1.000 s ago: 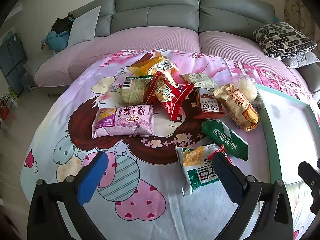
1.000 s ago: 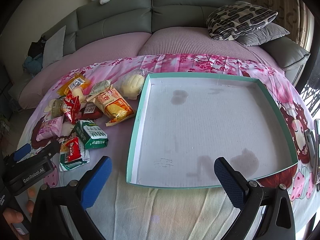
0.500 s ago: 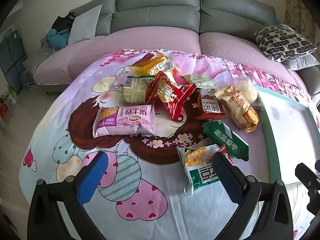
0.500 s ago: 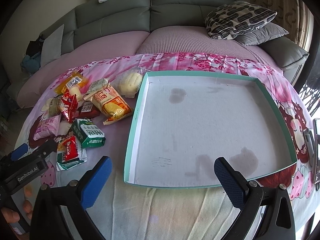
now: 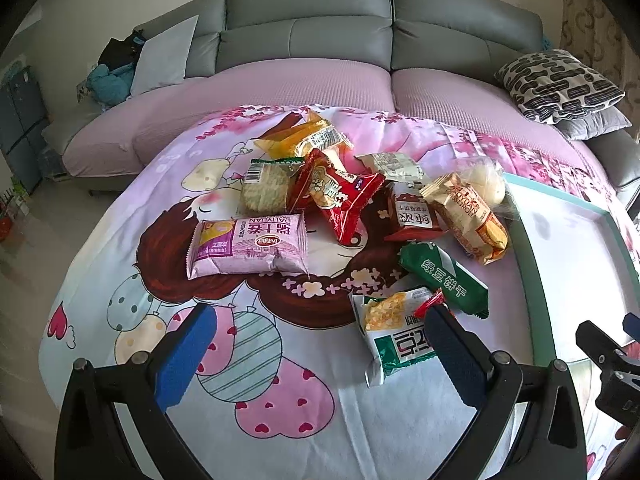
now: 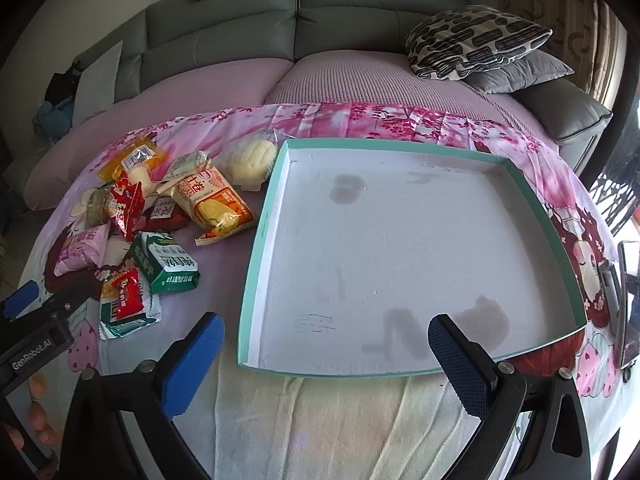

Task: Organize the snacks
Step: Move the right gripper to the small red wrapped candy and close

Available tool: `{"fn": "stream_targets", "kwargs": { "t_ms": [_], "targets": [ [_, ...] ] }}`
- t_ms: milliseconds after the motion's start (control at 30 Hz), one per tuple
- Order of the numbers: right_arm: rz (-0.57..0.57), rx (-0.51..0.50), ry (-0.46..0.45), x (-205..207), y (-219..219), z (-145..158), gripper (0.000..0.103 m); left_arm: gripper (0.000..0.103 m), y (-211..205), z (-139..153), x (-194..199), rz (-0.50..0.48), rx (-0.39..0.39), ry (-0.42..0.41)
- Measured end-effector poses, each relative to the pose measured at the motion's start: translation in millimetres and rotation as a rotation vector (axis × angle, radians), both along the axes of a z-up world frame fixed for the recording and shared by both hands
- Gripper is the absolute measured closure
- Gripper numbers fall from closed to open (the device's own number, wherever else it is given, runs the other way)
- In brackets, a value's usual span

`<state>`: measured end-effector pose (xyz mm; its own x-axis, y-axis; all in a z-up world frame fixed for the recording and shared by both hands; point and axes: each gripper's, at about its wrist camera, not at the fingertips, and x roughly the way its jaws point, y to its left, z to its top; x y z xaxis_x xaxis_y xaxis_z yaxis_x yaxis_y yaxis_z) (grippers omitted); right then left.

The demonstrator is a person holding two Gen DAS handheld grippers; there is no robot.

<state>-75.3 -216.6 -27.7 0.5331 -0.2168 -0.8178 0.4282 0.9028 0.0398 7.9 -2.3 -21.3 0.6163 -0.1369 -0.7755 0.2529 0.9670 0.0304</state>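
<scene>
Over the near edge of the cartoon-printed bedsheet point(image 5: 280, 380) we are holding both grippers level and pointing forward toward the grey sofa point(image 5: 304, 32), each with its blue-padded fingers spread wide and nothing between them. Our left gripper point(image 5: 316, 344) is hovering above the sheet's near left part, its right finger point(image 5: 452, 344) overlapping the green-and-white packet point(image 5: 394, 332) that is lying nearest to us, though we cannot tell whether it is touching it. Beyond it the snacks are sitting in a loose heap toward the middle of the sheet: a pink packet point(image 5: 248, 246) on the left of the heap, a red packet point(image 5: 340, 196) tilted across the centre, a dark green packet point(image 5: 444, 276) just beside the tray's left wall, an orange-and-cream packet point(image 5: 468, 216) and a wrapped pale bun point(image 5: 486, 184) by the tray's far left corner, and a yellow packet point(image 5: 300, 140) at the far side. Our right gripper point(image 6: 326, 344) is hanging over the near edge of the teal-rimmed tray point(image 6: 264, 232), which is lying flat on the right half of the sheet with its white, stained floor bare. At the left edge of the right wrist view, fingertips of a hand point(image 6: 34, 420) are wrapping the left gripper's handle.
</scene>
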Motion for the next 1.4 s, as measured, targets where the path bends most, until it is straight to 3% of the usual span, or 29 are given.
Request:
{"fn": "stream_targets", "kwargs": {
  "t_ms": [233,367,567,667,1000,1233,1400],
  "targets": [
    [-0.002,-0.021,0.0,1,2,1,0.0,0.0,5,0,2,-0.011,-0.033,0.013],
    [0.005,-0.018,-0.063,1,5,10,0.0,0.0,11,2,4,-0.019,-0.068,0.021],
    [0.135,0.005,-0.125,15,37,13,0.0,0.0,27,4,10,0.005,-0.085,0.026],
    [0.224,0.05,-0.137,25,59,9,0.0,0.0,38,-1,17,0.034,-0.096,0.073],
    [0.322,0.05,-0.11,47,94,-7,0.0,0.0,59,-20,24,0.09,-0.125,0.139],
    [0.359,0.078,-0.084,59,103,-18,0.02,0.0,65,-31,31,0.098,-0.161,0.164],
    [0.371,0.082,-0.07,65,106,-23,0.044,0.0,57,-38,35,0.062,-0.179,0.198]
  ]
}}
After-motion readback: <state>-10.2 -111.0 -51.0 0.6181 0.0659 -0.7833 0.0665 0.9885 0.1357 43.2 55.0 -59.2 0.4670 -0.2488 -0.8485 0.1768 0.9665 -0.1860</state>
